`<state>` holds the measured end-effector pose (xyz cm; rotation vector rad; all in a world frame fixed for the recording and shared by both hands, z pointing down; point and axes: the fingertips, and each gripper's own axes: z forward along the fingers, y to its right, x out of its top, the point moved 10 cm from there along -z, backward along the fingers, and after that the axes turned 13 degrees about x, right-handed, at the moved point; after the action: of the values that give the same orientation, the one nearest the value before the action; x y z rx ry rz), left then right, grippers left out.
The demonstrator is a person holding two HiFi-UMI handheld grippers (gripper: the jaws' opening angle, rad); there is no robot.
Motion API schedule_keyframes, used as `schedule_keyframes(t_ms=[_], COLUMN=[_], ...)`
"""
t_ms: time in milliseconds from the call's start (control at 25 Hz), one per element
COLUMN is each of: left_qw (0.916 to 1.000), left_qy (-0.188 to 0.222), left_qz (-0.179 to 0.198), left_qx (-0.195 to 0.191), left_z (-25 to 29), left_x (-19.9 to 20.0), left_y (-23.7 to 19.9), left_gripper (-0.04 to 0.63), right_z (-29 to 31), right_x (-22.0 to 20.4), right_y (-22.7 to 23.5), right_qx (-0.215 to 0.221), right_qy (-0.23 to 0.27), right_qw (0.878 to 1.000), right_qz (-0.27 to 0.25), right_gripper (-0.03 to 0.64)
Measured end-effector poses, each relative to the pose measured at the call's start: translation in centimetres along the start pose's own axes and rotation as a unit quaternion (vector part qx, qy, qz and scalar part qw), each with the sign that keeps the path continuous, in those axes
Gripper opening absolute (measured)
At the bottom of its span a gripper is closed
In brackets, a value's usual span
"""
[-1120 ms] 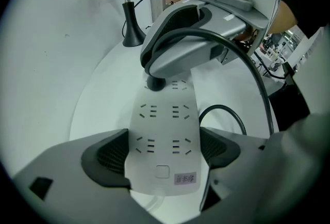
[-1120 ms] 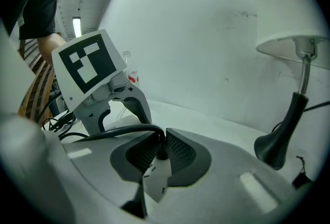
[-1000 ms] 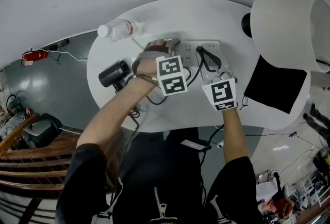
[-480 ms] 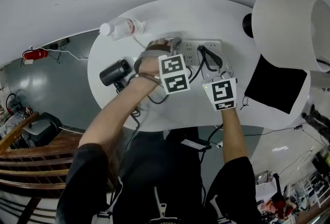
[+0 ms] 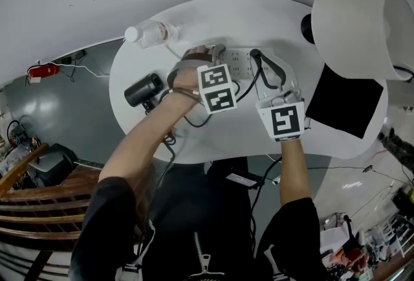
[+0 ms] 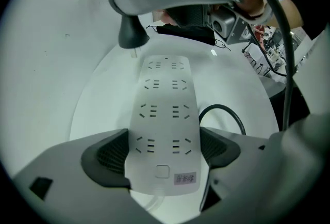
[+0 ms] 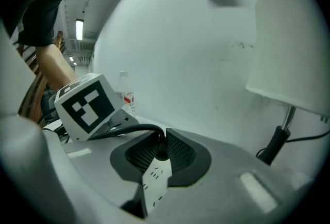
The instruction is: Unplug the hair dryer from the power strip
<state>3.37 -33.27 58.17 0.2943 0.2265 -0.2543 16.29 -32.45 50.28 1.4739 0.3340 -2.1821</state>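
White oval surface point(image 5: 213, 14), head view. Left claw point(image 6: 165, 152) points steeply down, its dark pads pressed on the two long sides of the white power strip point(image 6: 164, 114) at its cord end, pinning it flat. The strip lies lengthwise away from the claw. Its near end carries a square button and a small sticker point(image 6: 185, 178), print too blurred to read. Right claw point(image 7: 161, 148) is narrow, closed on the black plug point(image 7: 161, 156) of the hair dryer; the plug is lifted clear of the sockets, with the strip showing below through the gap between the pads. Black cord point(image 7: 129, 130) runs from the plug off to the left. Hair dryer point(image 5: 143, 90), black, lies on the surface left of the left hand, apart from the strip. Clear water bottle point(image 5: 152, 33) lies on its side near the far edge, with a red-and-white label, text not legible. Marker cube point(image 5: 217, 89) shows black-and-white squares only, no lettering. White lamp point(image 5: 354, 27) and black mat point(image 5: 343, 108) are at the right
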Motion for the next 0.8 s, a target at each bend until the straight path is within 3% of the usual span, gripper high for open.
schedule_keyframes(t_ms=[800], left_qw=[0.9998], left_qy=[0.017], left_qz=[-0.006], left_qx=[0.004], left_z=[-0.1], left_x=[-0.2], left_y=[0.0], left_gripper=[0.407], right_z=[-0.9], right_x=[-1.1], right_y=[-1.7], right_qx=[-0.025], right_qy=[-0.004], right_qw=[0.998], right_qz=[0.051], right_gripper=[0.049])
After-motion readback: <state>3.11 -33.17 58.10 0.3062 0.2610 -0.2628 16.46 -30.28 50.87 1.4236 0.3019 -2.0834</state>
